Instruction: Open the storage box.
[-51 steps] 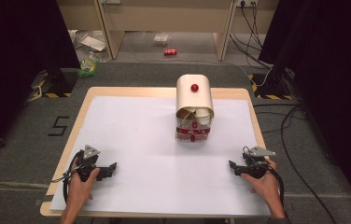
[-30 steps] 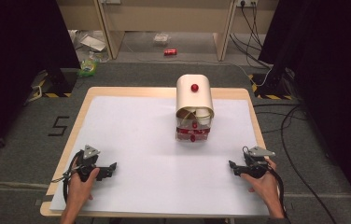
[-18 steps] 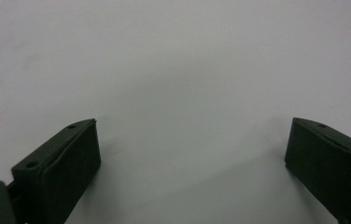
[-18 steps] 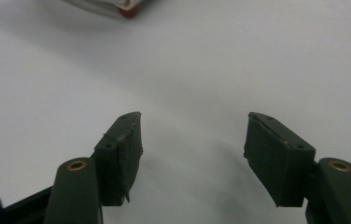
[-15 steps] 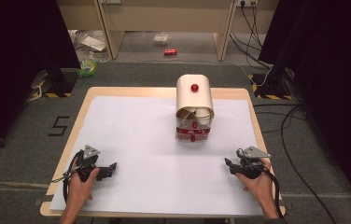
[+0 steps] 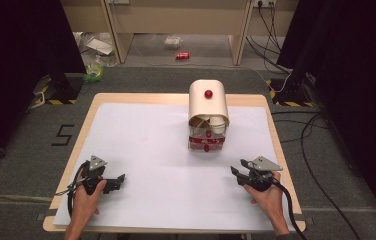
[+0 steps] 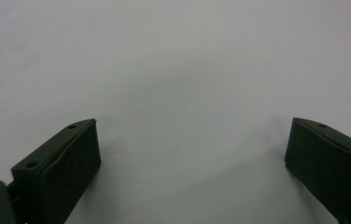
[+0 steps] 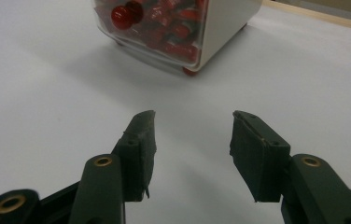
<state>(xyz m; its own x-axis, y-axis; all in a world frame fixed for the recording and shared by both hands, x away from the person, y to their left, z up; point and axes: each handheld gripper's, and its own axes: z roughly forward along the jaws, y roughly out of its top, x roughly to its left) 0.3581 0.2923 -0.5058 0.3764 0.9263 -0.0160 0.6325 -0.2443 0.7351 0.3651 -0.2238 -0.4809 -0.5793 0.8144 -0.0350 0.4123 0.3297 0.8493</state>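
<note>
The cream dispenser (image 6: pixel 208 114) (red knob on top, red pieces behind its clear front) is seen at the table's (image 6: pixel 176 99) 12 o'clock. The right hand-held gripper (image 6: pixel 236 172), at 4 o'clock, is held half open, having just been closing on nothing. The left hand-held gripper (image 6: pixel 120 178), at 8 o'clock, is spread wide and empty.

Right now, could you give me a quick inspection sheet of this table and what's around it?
Surface: white sheet on a wooden table, bare near the hands.
Job's things: cream bread-bin-like box with a red knob, red items behind its clear front.
Clutter: nothing seen on the table.
Claws: left claw wide open on the sheet; right claw partly open, just been closing, nothing between its jaws, facing the box.
Cables: one trails from each claw; more on the floor at right.
Surroundings: red can and litter on the floor, dark curtains.
</note>
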